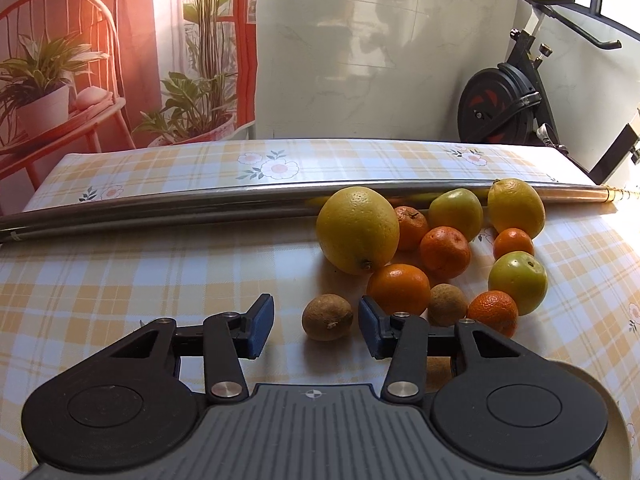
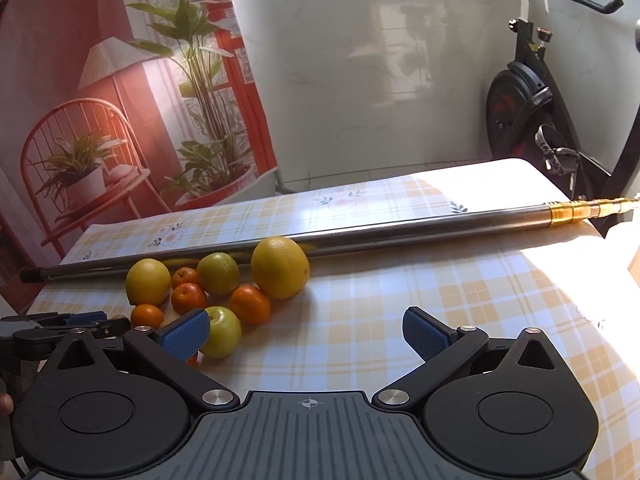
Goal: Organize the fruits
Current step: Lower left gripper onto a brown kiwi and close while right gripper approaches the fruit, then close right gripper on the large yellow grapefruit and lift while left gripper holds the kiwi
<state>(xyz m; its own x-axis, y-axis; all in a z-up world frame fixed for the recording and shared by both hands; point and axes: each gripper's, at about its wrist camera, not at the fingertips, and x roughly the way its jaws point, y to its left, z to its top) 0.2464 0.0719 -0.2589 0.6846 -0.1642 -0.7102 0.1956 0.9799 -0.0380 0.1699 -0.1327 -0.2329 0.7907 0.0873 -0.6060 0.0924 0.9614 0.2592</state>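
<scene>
Left wrist view: your left gripper [image 1: 316, 326] sits low over the checked tablecloth [image 1: 120, 272], jaws partly open and holding nothing. A small brown fruit [image 1: 327, 317] lies on the cloth just ahead of the gap, touching neither blue pad. The rest of the fruit is clustered beyond it, toward the far edge of the table against a metal pole [image 1: 160, 208]: a large yellow citrus [image 1: 357, 230], several tangerines (nearest one [image 1: 399, 289]), a second brown fruit [image 1: 447, 305] and a green apple-like fruit [image 1: 517, 282].

Judgement: step in hand is the approach to the first pick; no sorting is visible yet. Next move calls for you to ease forward until the brown fruit sits between the pads, then close gently, since it is round and may roll.

Right wrist view: your right gripper [image 2: 307, 336] is spread wide and empty, over bare cloth. Its left pad [image 2: 185, 334] is near the green fruit [image 2: 221, 331], contact uncertain. The fruit pile lies to its left, along the pole.
</scene>
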